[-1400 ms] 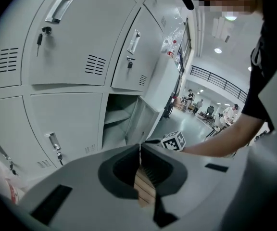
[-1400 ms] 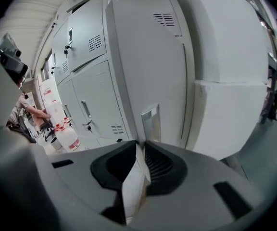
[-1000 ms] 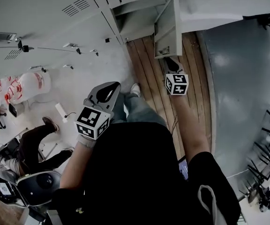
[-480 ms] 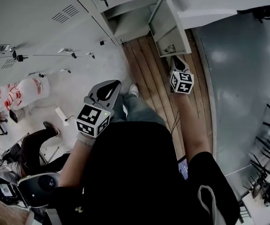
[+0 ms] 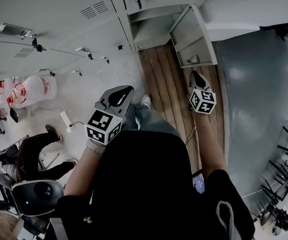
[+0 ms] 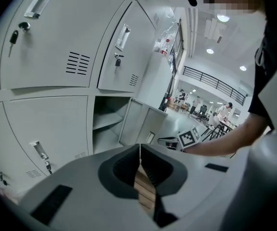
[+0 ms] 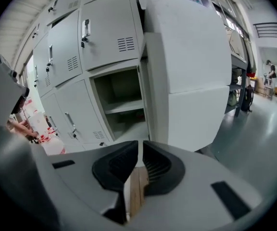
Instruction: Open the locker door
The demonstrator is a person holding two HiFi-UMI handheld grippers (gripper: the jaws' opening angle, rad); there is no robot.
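Down at the bottom row of the lockers, the pale grey metal locker door (image 5: 191,34) now stands swung well out from its frame, wider than it was a second ago. Beside it, the open compartment with its single shelf (image 5: 154,31) is plainly bare. A second ago the right gripper (image 5: 196,76) was up against the door's free edge. It has since drawn back over the brown wooden plank floor (image 5: 169,79) and sits apart from the door. Its dark jaws are pressed together with nothing between them. The left gripper (image 5: 121,95) hangs lower, near the person's waist, pads also together and empty, taking no part. From its side the door (image 6: 138,124) shows clear of the opening. To my eye the opening is done, and nothing is left but to step away.
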